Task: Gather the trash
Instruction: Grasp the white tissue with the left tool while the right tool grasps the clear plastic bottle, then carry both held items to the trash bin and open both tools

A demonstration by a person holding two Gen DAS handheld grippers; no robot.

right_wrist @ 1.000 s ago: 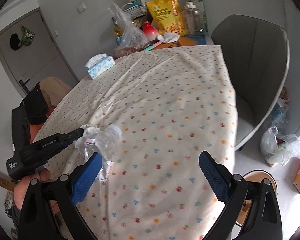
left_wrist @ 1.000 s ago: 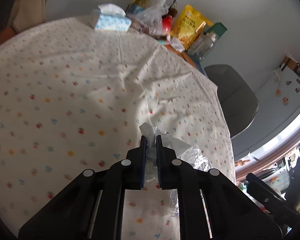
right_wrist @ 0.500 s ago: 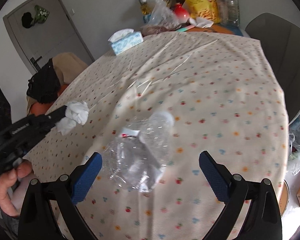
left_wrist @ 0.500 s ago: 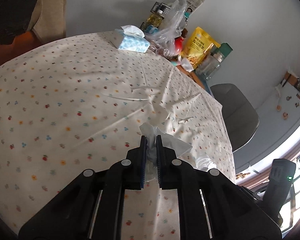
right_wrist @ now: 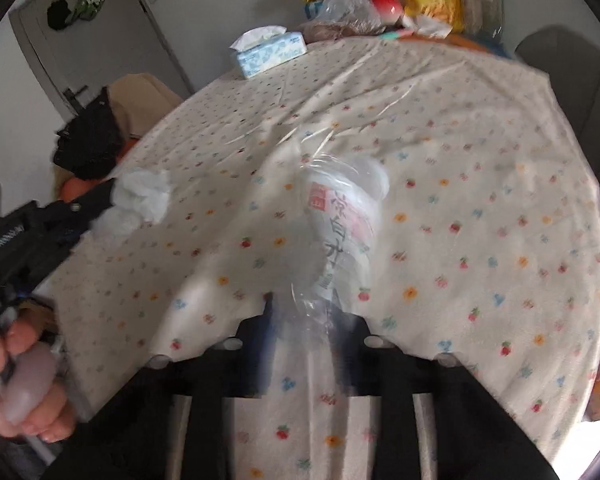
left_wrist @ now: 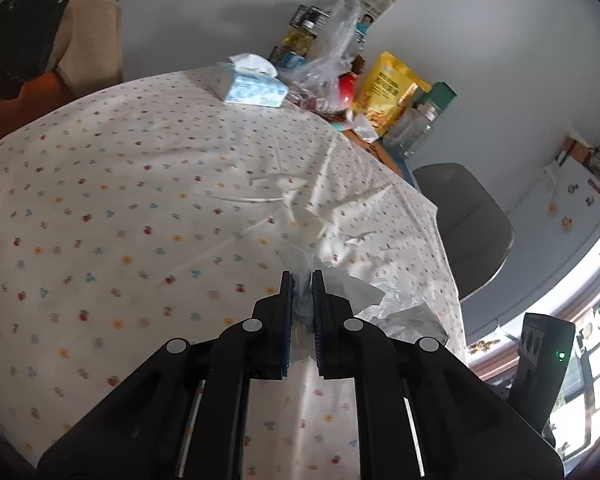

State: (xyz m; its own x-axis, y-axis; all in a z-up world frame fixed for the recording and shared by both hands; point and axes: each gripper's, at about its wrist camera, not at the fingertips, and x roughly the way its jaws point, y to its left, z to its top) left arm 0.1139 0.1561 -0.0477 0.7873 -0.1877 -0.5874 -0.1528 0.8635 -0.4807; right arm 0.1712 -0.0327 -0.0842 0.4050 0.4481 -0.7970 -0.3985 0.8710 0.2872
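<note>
My left gripper [left_wrist: 301, 280] is shut on a crumpled white tissue [left_wrist: 332, 280] and holds it above the flowered tablecloth [left_wrist: 140, 200]. The tissue also shows in the right wrist view [right_wrist: 144, 196], at the tip of the left gripper [right_wrist: 104, 196]. A crushed clear plastic bottle [right_wrist: 340, 232] with a red and white label lies between the fingers of my right gripper [right_wrist: 312, 312], which have closed in on its lower end; the view is blurred. Part of the bottle shows in the left wrist view [left_wrist: 404, 312].
A tissue box [left_wrist: 248, 84] stands at the far side of the table. Behind it are a clear plastic bag [left_wrist: 332, 56], a red jar, a yellow snack bag [left_wrist: 388, 92] and bottles. A grey chair [left_wrist: 468, 224] stands at the right edge.
My right gripper went from wide open to closed around the bottle and moved in over it. My left gripper rose a little with the tissue still in it.
</note>
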